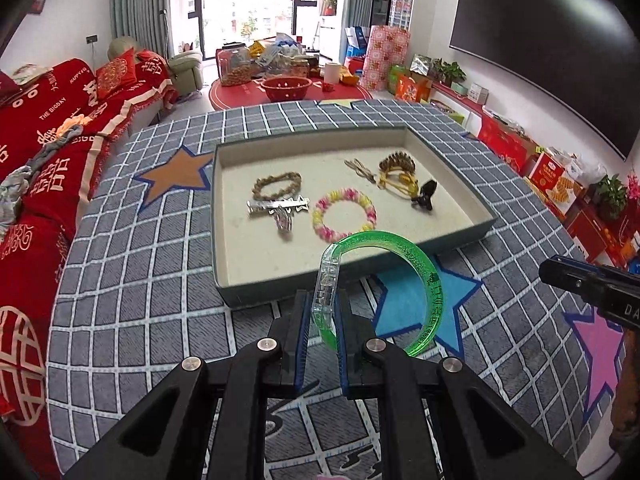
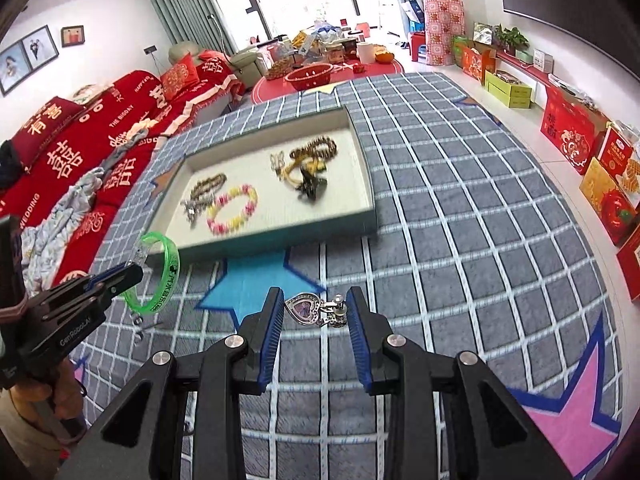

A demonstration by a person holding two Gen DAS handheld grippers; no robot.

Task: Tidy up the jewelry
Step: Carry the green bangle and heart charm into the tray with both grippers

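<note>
My left gripper (image 1: 324, 312) is shut on a green translucent bangle (image 1: 420, 264), held upright just in front of the teal tray (image 1: 256, 298). The tray holds a pink-yellow bead bracelet (image 1: 345, 214), a brown bead bracelet (image 1: 276, 185), a silver hair clip (image 1: 278, 206), a gold tasselled piece (image 1: 398, 172) and a black clip (image 1: 425, 195). My right gripper (image 2: 316, 312) is open around a silver heart pendant (image 2: 316, 309) lying on the cloth. The left gripper and bangle (image 2: 160, 276) show at the left of the right wrist view.
The tray (image 2: 276, 236) sits on a grey grid tablecloth (image 2: 460, 240) with coloured stars. A red sofa (image 1: 48, 152) is to the left. Gift boxes (image 2: 576, 140) line the right wall. A second table with a red bowl (image 1: 286, 88) stands behind.
</note>
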